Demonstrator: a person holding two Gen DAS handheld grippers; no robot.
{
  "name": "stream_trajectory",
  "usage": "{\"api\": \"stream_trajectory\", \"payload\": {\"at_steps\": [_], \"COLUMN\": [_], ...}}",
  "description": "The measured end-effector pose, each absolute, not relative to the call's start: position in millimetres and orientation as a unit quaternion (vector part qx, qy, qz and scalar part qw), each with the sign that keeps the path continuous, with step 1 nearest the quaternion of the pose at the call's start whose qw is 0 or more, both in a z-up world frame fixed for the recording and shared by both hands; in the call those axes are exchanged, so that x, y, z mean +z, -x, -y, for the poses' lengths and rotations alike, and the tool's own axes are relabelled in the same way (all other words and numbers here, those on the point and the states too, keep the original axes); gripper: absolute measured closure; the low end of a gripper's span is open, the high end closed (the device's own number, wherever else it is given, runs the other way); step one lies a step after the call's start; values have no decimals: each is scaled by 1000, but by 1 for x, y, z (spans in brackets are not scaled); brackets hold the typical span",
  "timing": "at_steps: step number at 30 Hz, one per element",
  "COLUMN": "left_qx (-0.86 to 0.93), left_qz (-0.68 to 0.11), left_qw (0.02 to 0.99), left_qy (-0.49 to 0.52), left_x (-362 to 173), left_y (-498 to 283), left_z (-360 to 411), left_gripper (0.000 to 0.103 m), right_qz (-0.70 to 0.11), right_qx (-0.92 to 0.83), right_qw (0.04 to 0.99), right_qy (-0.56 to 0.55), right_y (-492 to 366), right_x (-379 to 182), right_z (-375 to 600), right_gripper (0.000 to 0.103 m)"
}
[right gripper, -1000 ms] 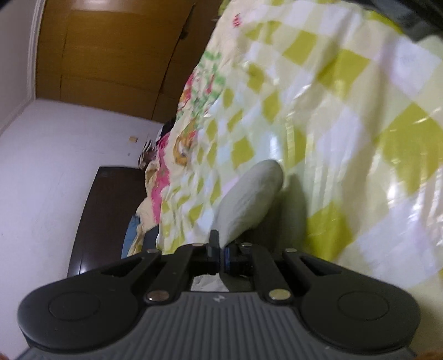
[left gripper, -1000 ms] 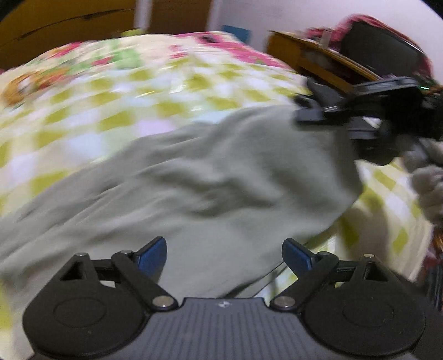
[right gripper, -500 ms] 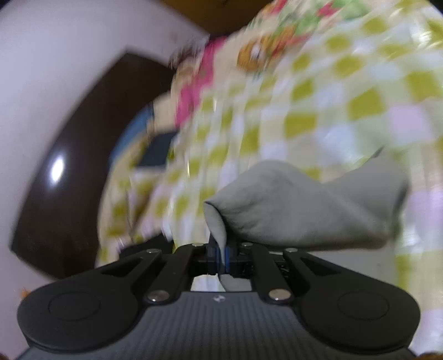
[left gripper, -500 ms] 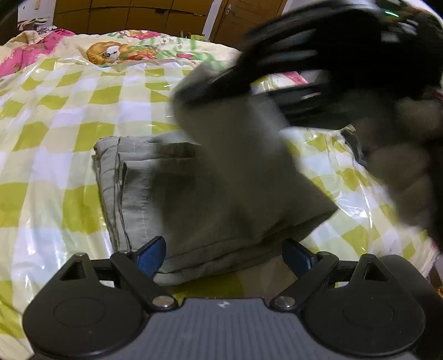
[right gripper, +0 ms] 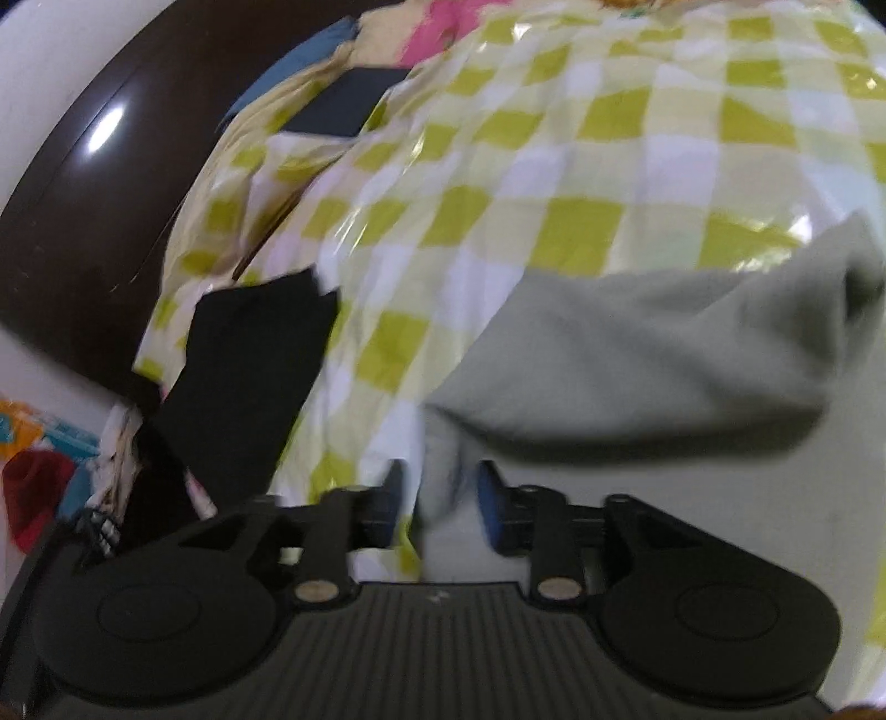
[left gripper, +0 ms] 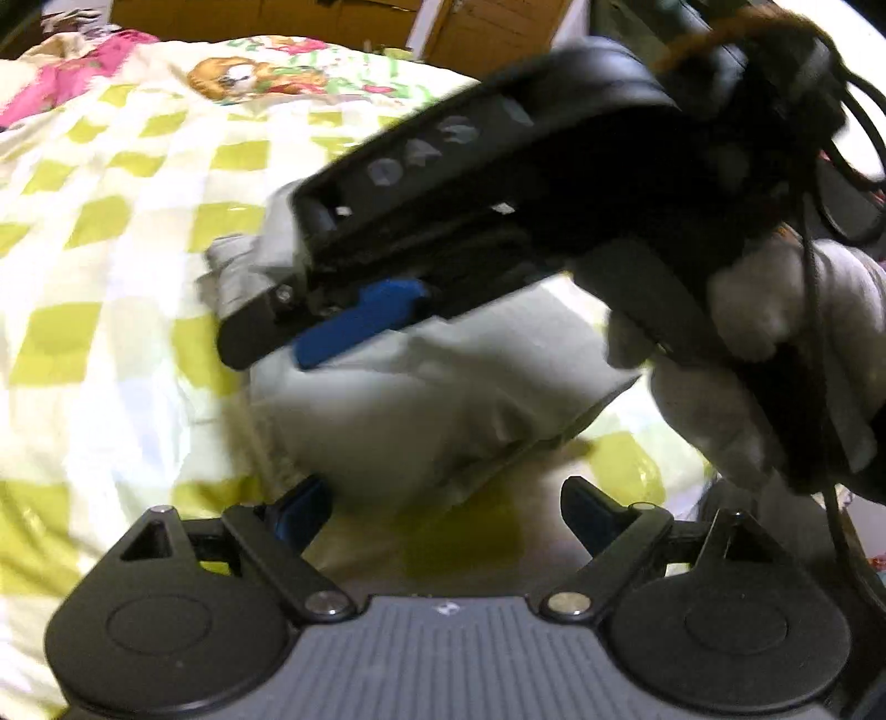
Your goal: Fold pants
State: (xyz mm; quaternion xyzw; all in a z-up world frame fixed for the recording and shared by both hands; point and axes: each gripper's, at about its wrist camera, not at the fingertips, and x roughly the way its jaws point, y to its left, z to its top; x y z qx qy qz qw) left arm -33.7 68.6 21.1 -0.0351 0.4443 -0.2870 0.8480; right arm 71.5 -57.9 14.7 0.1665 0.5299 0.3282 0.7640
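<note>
The grey pants [left gripper: 443,399] lie folded in a pile on the checked bed sheet [left gripper: 111,310]. My left gripper [left gripper: 443,507] is open just in front of the pile's near edge, with nothing between its fingers. Held by a gloved hand [left gripper: 775,332], my right gripper reaches over the top of the pile, and its blue pad [left gripper: 360,318] shows there. In the right wrist view the right gripper [right gripper: 437,504] has its jaws opening. A fold of the pants [right gripper: 637,360] stands loosely between the pads.
A dark brown board [right gripper: 83,194] runs along the bed's far side. A black cloth [right gripper: 249,360] lies at the sheet's edge. Pink bedding [left gripper: 83,77] and wooden doors [left gripper: 487,27] are beyond the bed. Checked sheet lies to the left of the pile.
The right gripper carried a part of the pants over onto the pile, and its jaws went from shut to parted. The left gripper stayed open and swung round to face the pile.
</note>
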Motion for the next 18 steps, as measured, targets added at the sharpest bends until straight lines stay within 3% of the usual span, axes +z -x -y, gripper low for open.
{"api": "stream_trajectory", "payload": {"at_steps": [13,18], "left_qx": [-256,-264], "left_qz": [-445,-388], "left_qw": [858,882], "left_qy": [21,41], "left_x": [43,67], "left_y": [47,50], "left_z": [-85,-87], "left_gripper": [2,1], "right_qz": [-512,-516], "right_qx": [297,272], "right_qw": [790,795], "right_qy": [-161,-165], "right_y": [-59,-69], "right_x": [28,19], "right_z": [104,120], "right_gripper": [53,51]}}
